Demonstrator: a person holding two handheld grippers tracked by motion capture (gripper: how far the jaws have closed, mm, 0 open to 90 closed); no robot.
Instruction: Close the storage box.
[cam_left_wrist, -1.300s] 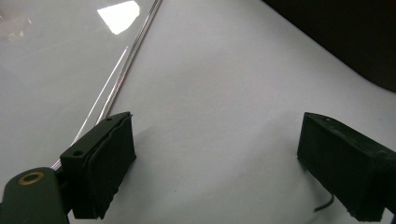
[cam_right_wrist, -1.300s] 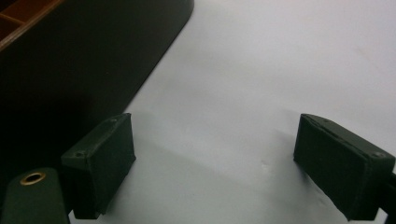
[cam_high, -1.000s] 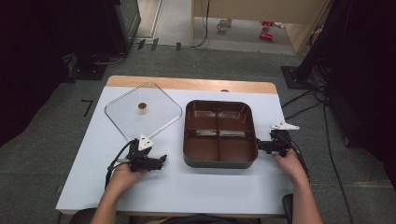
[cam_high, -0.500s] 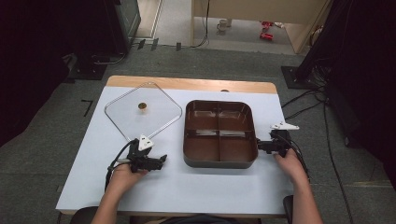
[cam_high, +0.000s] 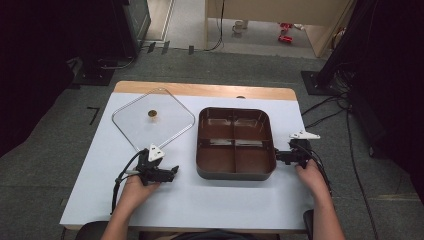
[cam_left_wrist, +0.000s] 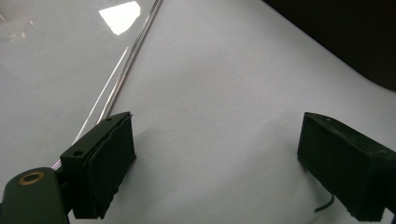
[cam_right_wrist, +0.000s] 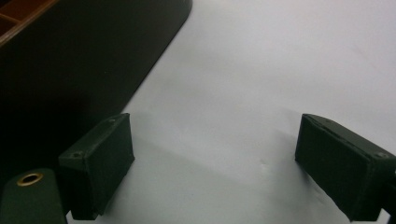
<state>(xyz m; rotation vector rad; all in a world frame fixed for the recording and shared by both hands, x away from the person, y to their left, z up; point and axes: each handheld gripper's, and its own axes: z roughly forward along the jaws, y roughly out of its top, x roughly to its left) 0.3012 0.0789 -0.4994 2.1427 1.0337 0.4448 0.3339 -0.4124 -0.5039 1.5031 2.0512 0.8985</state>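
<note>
Glass lid (cam_high: 153, 120) on table (cam_high: 225, 200), left of four-compartment tray (cam_high: 235, 143)

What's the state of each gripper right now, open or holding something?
Left gripper: open, holding nothing, over the white table beside the clear square glass lid.
Right gripper: open, holding nothing, beside the brown four-compartment tray.

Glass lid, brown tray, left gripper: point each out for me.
glass lid (cam_high: 165, 125), high view, on the clear pane
brown tray (cam_high: 235, 176), high view, on its near wall
left gripper (cam_high: 174, 172), high view, between its jaw tips
</note>
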